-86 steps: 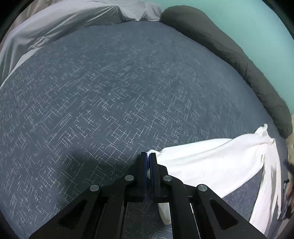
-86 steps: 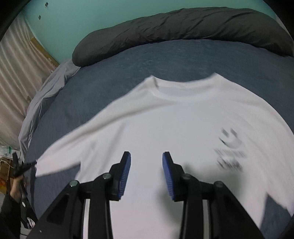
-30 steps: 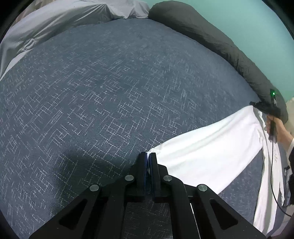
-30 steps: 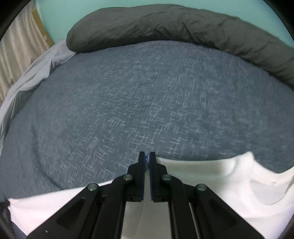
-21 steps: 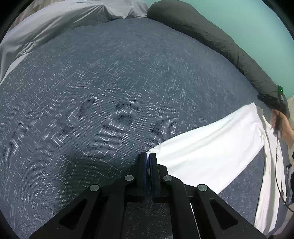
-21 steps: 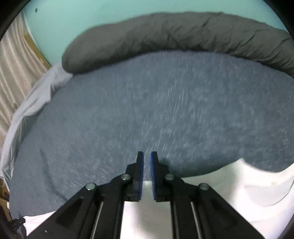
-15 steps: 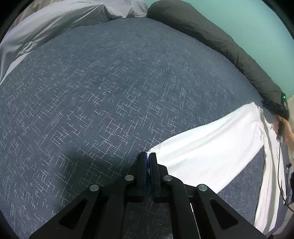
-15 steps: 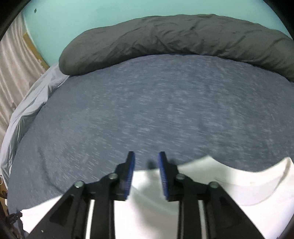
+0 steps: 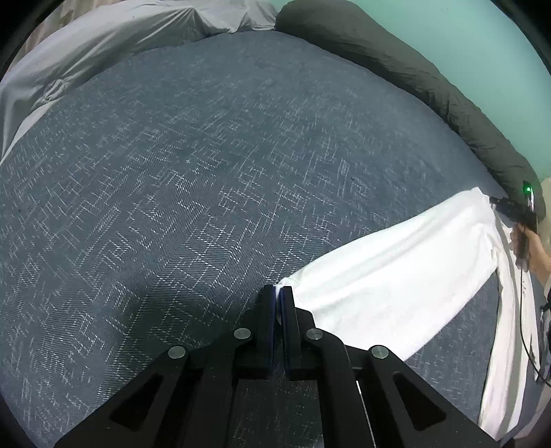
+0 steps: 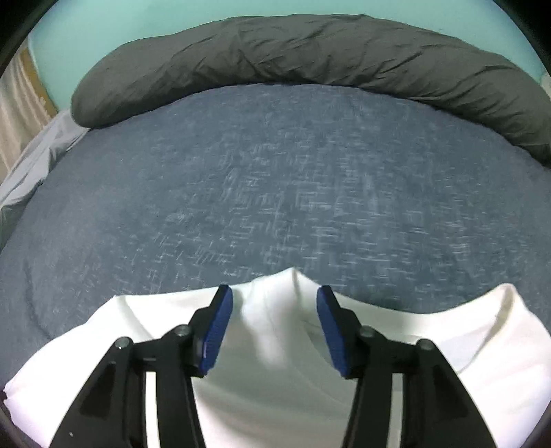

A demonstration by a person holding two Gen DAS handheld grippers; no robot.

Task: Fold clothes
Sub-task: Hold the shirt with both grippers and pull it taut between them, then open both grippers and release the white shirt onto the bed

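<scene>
A white shirt (image 9: 406,272) lies spread on the blue-grey patterned bedspread (image 9: 206,172). My left gripper (image 9: 278,293) is shut on the end of a sleeve, which stretches away to the right. In the right wrist view the shirt (image 10: 275,372) fills the lower part, with its collar at the right. My right gripper (image 10: 274,299) has its jaws opening; a raised fold of the shoulder edge stands between the blue pads (image 10: 217,324) without being pressed. The other hand with the right gripper (image 9: 520,210) shows at the far right of the left wrist view.
A long dark grey bolster (image 10: 310,58) runs along the teal wall (image 10: 137,20) at the far side of the bed. A light grey sheet (image 9: 113,38) lies bunched at the far left edge. The bedspread (image 10: 275,172) stretches bare beyond the shirt.
My right gripper has opened and let go of the shirt's shoulder edge, which now lies slack between the pads. The left gripper keeps its grip on the sleeve, shifting slightly.
</scene>
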